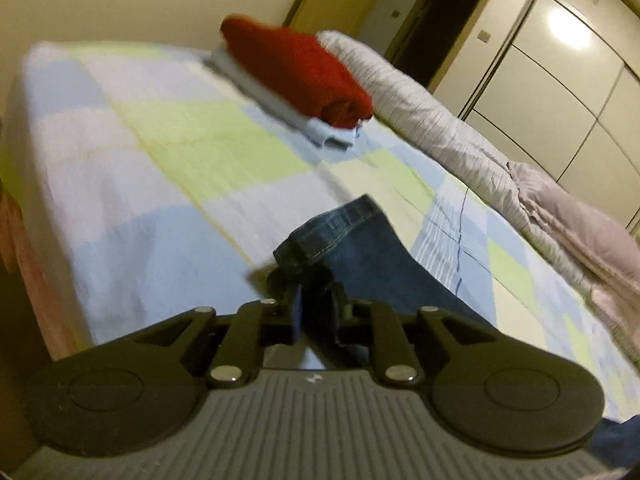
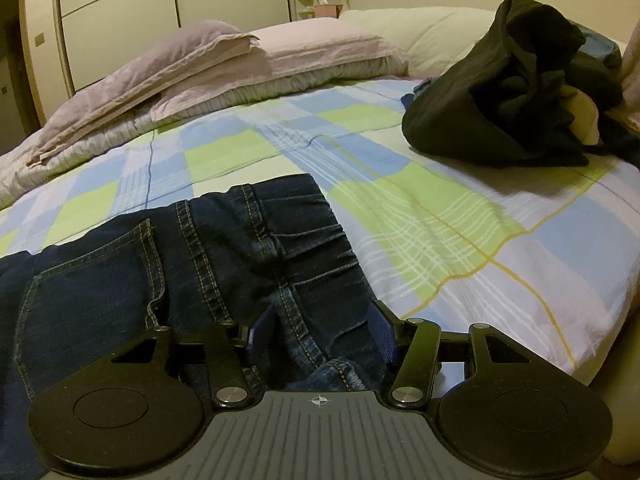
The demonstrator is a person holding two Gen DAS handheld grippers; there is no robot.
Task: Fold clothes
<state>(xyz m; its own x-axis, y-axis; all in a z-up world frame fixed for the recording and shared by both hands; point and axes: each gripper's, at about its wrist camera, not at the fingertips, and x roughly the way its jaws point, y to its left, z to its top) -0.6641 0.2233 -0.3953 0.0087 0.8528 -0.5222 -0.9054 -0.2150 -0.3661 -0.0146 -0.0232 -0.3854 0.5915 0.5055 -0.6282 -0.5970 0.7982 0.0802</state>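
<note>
Jeans (image 2: 168, 264) lie on the checked bedspread (image 2: 460, 232), waistband toward twelve o'clock in the right wrist view, a back pocket at nine o'clock. The right gripper (image 2: 320, 328) stands wide apart over a bunched fold of denim; whether its pads press the cloth I cannot tell. In the left wrist view a hemmed leg end (image 1: 340, 240) sits at twelve o'clock of the left gripper (image 1: 316, 304), whose jaws are nearly together with denim between them; the picture is blurred. A red folded garment (image 1: 296, 72) rests on a pale blue one at twelve o'clock. A dark heap of clothes (image 2: 516, 92) lies at two o'clock.
</note>
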